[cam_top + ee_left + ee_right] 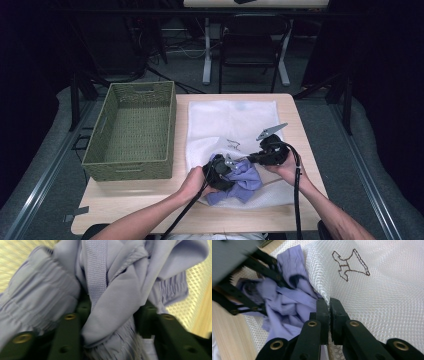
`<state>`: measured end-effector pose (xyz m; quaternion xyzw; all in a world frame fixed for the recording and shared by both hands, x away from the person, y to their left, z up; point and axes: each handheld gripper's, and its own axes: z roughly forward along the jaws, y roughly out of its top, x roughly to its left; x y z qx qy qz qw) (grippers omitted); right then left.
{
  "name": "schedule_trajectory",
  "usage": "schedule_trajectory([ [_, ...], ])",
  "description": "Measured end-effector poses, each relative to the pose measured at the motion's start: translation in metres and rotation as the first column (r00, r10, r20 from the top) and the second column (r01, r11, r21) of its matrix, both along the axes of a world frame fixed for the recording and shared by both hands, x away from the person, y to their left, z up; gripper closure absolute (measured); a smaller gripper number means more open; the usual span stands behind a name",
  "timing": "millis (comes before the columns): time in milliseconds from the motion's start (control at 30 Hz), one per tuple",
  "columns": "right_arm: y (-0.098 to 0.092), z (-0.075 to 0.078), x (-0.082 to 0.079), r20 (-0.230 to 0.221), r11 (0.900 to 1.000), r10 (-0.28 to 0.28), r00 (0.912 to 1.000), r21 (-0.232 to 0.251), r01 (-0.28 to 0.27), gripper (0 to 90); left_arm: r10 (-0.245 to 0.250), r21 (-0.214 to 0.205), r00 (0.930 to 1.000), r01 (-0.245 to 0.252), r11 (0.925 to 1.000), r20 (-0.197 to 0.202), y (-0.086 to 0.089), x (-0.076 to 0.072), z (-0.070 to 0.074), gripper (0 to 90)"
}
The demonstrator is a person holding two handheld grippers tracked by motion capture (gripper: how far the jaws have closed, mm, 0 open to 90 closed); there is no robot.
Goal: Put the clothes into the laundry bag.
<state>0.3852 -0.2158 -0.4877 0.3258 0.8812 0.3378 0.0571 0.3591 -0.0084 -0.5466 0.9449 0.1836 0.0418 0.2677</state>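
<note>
A lavender garment [246,181] lies bunched at the near edge of a white mesh bag [230,120] spread flat on the table. My left gripper [220,172] is shut on the garment [112,290], with folds and a ribbed strap bulging between its jaws [115,315]. My right gripper [252,159] is shut on the mesh bag's edge [387,302], its jaws pressed together right beside the garment [292,302]. The left gripper's fingers [269,271] reach in from the upper left of the right gripper view. A brown stitched outline [348,265] marks the mesh.
A green woven basket [130,170] stands on the left half of the wooden table [130,200], close to the mesh bag's left side. A dark chair [247,45] and desk legs stand on the floor beyond the table's far edge.
</note>
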Motion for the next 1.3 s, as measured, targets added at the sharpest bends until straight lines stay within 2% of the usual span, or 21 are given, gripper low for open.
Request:
schedule_trajectory([
  [33,0.001,0.001,-0.001,-0.001,1.0000,0.000,1.0000,0.002,0.000,87.4,0.007,-0.010,1.0000,-0.007,0.9999,0.004,-0.002,0.000,0.002,69.1],
  [100,0.001,0.002,-0.001,0.004,1.0000,0.000,1.0000,0.004,0.000,87.3,0.012,-0.018,0.9998,-0.012,0.9998,0.016,-0.003,0.000,0.006,72.2],
  [167,0.002,0.005,-0.003,0.007,0.9999,0.003,1.0000,0.014,-0.003,87.4,0.039,-0.050,0.9990,-0.037,0.9980,0.024,-0.003,0.001,0.012,73.4],
  [233,0.001,0.008,-0.004,0.015,0.9996,0.000,0.9999,0.027,0.000,87.4,0.068,-0.085,0.9962,-0.063,0.9944,0.055,-0.005,0.000,0.016,73.3],
  [333,0.001,0.011,-0.005,0.022,0.9992,-0.001,0.9998,0.040,0.000,87.4,0.073,-0.074,0.9964,-0.069,0.9948,0.044,-0.010,0.002,0.009,71.5],
  [400,0.001,0.006,-0.004,0.005,0.9996,-0.003,1.0000,0.029,0.003,87.4,0.063,-0.057,0.9976,-0.061,0.9965,0.030,-0.014,0.003,0.001,65.7],
  [433,0.001,0.003,-0.003,-0.001,0.9999,-0.002,1.0000,0.017,0.002,87.4,0.058,-0.054,0.9979,-0.056,0.9969,0.030,-0.013,0.003,0.002,62.8],
  [500,-0.001,-0.001,-0.002,-0.013,0.9999,-0.005,0.9999,0.014,0.005,87.4,0.049,-0.060,0.9983,-0.048,0.9970,0.031,-0.010,0.001,0.009,51.3],
  [600,-0.003,0.000,-0.001,-0.012,0.9998,-0.011,0.9999,0.019,0.012,87.3,0.034,-0.074,0.9988,-0.032,0.9968,0.036,-0.003,-0.004,0.021,43.8],
  [667,-0.003,0.000,-0.001,-0.013,0.9998,-0.011,0.9999,0.017,0.011,87.3,0.022,-0.076,0.9991,-0.020,0.9969,0.036,0.003,-0.008,0.028,39.7],
  [800,-0.002,0.000,-0.001,-0.016,0.9999,-0.009,0.9998,0.014,0.009,87.4,0.033,-0.096,0.9981,-0.028,0.9950,0.052,0.014,-0.012,0.039,33.6],
  [967,-0.003,0.001,0.000,-0.014,0.9998,-0.007,0.9999,0.017,0.007,87.4,0.074,-0.116,0.9930,-0.063,0.9912,0.092,0.025,-0.007,0.050,27.8],
  [1067,-0.003,0.001,0.000,-0.017,0.9998,-0.010,0.9998,0.018,0.010,87.4,0.085,-0.105,0.9916,-0.074,0.9917,0.098,0.026,-0.002,0.050,24.3],
  [1200,-0.002,0.001,0.000,-0.018,0.9998,-0.011,0.9998,0.019,0.011,87.4,0.073,-0.074,0.9959,-0.069,0.9948,0.053,0.022,0.008,0.037,28.9],
  [1233,-0.001,0.001,0.000,-0.018,0.9998,-0.011,0.9998,0.017,0.012,87.4,0.065,-0.061,0.9971,-0.063,0.9961,0.039,0.020,0.010,0.032,31.2],
  [1300,-0.001,0.001,0.000,-0.019,0.9998,-0.008,0.9998,0.017,0.008,87.4,0.054,-0.063,0.9983,-0.052,0.9966,0.021,0.018,0.011,0.028,38.4],
])
